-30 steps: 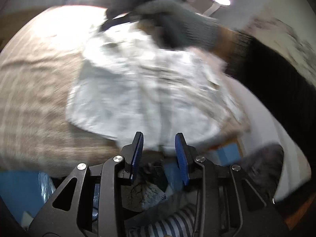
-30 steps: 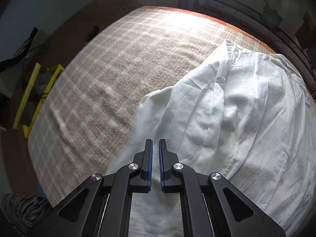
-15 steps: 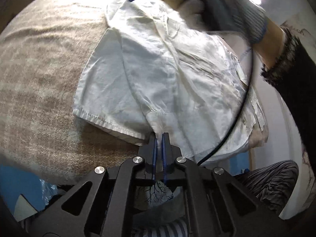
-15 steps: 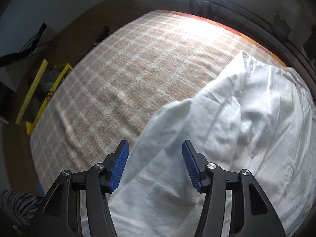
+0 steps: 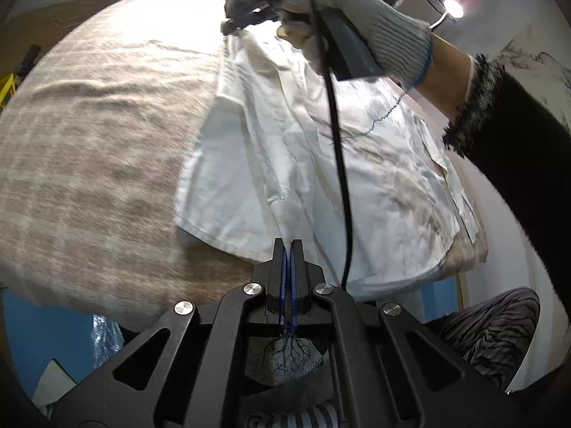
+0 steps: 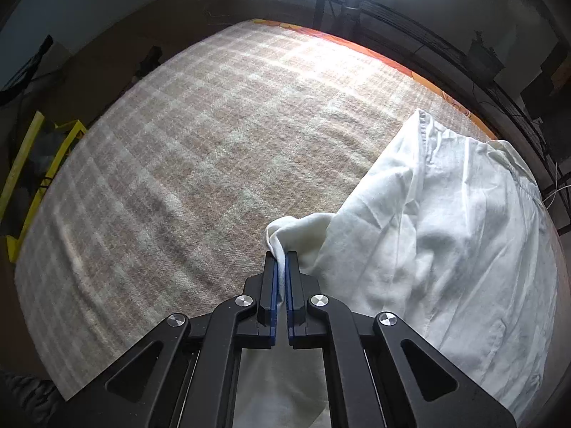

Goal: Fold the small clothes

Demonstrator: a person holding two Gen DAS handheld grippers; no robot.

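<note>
Since a moment ago your right gripper has swung open and closed again, its fingers now clamped on a bunched fold of the white shirt. Your left gripper pinches its hem. The creased shirt lies on the plaid blanket, its 3 o'clock edge hidden behind your gloved hand.

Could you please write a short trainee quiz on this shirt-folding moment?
1. True or false: the left gripper is shut on the shirt.
2. What lies under the shirt? A) blanket B) bare wood C) tray
3. Fill in: the right gripper pinches a bunched ___ of the shirt.

Key: 1 true; 2 A, the plaid blanket; 3 edge.
</note>
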